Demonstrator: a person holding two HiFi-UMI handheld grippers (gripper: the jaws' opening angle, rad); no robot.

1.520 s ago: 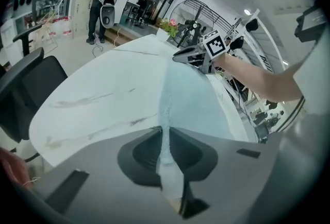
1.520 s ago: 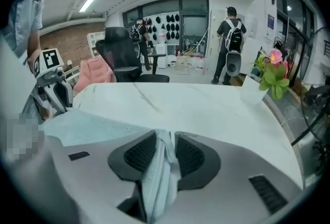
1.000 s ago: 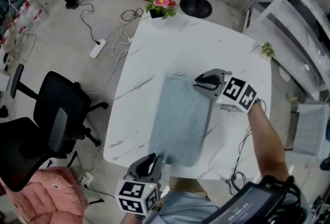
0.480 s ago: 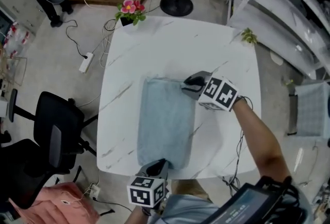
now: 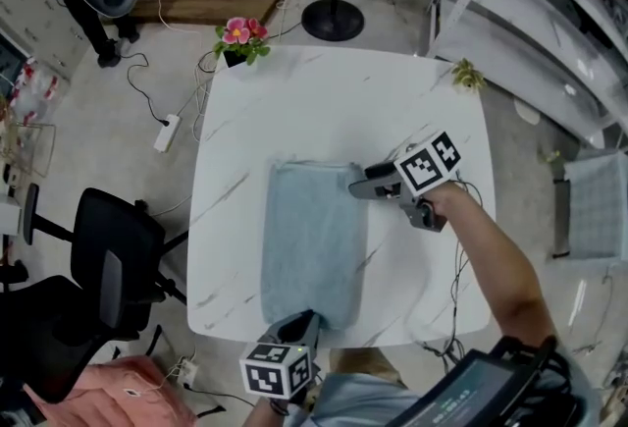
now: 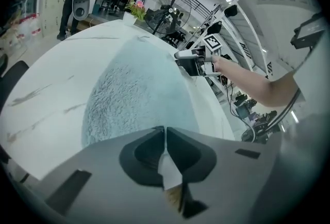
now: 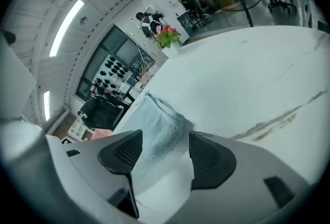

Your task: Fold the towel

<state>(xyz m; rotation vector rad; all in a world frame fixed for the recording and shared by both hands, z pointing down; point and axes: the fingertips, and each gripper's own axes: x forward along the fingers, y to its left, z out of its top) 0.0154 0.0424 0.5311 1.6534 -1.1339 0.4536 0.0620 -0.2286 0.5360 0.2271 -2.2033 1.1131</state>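
A pale blue-grey towel [image 5: 314,239] lies flat and lengthwise on the white marble table [image 5: 334,101]. My left gripper [image 5: 302,320] is at the table's near edge, and its jaws have just closed on the towel's near hem [image 6: 139,89], which runs in under the meeting tips [image 6: 165,133]. My right gripper [image 5: 358,187] is at the towel's far right corner. Its jaws have just opened wide and now stand on either side of that corner [image 7: 160,125] without pressing it [image 7: 165,138].
A pot of pink flowers [image 5: 238,37] stands on the table's far left corner. A black office chair [image 5: 108,248] is on the left, a fan's round base [image 5: 332,20] beyond the table, and white shelving [image 5: 549,23] to the right. Cables lie on the floor.
My right gripper has rolled over, its marker cube turning, and its jaws have spread wide at the far corner. My left gripper sank onto the near hem and closed.
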